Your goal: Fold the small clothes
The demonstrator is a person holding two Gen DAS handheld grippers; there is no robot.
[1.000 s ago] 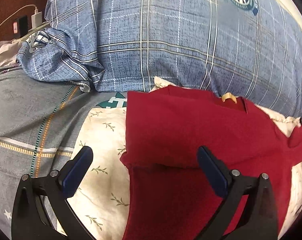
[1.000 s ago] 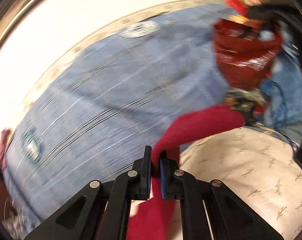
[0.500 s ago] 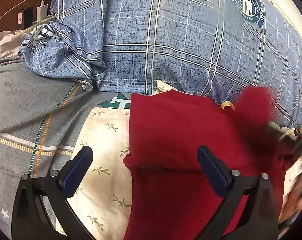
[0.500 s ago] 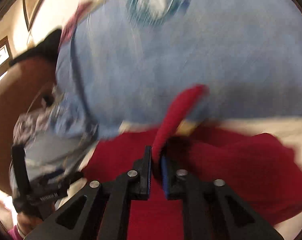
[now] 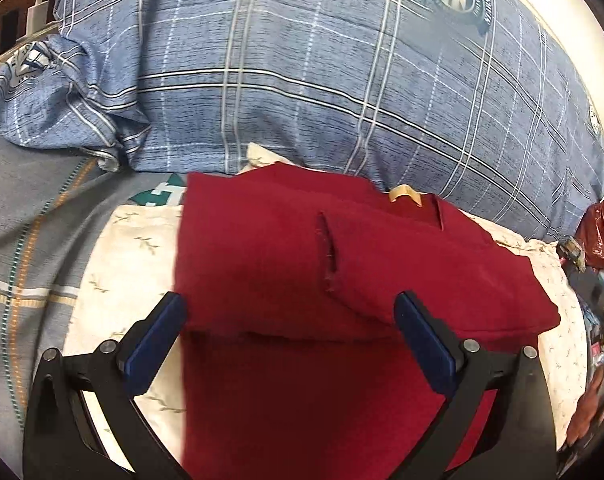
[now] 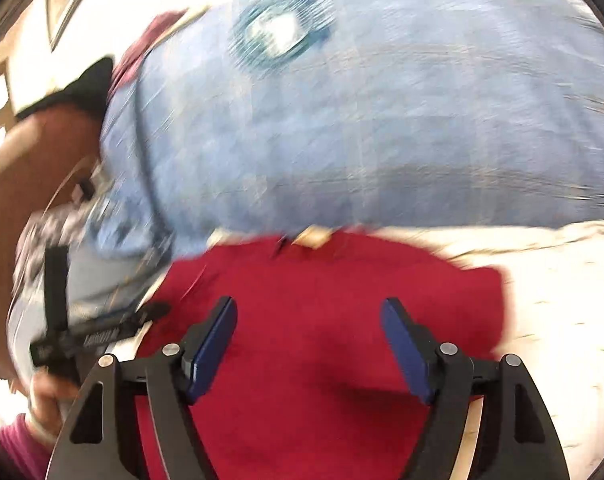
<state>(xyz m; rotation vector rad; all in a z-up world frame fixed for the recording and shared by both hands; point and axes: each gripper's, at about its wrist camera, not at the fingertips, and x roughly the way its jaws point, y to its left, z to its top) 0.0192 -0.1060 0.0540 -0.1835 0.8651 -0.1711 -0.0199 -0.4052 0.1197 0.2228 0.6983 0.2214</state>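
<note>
Behind everything in the left wrist view lay a big blue checked quilt (image 5: 342, 80) with a round badge on it, bunched up at the far side of the bed. A gray bed sheet (image 5: 26, 240) with orange and green stripes showed on the left. On top of it lay a cream cloth with little leaves (image 5: 130, 264). The red garment (image 5: 302, 272) lay on that cream cloth, right in the middle. Its two sides were folded in over the middle, and a short slit showed on the top layer. A small tan tag (image 5: 404, 194) peeked out at the far edge. A white charger with a cord (image 5: 36, 12) sat far off at the upper left. The left tongs (image 5: 288, 344) were spread wide apart and held nothing. Their blue pads (image 5: 154, 346) hung just over the near part of the red garment.

From the right wrist view things were blurry. The blue checked quilt (image 6: 382, 120) filled the top, and the cream cloth with little leaves (image 6: 550, 300) showed on the right. The red garment (image 6: 322, 300) lay flat below the quilt. The right tongs (image 6: 308, 344) were apart too, with nothing between the blue pads (image 6: 210, 352), and they hung over the red garment. At the left edge the other black tool could be seen, but it was too smeared to tell more.
</note>
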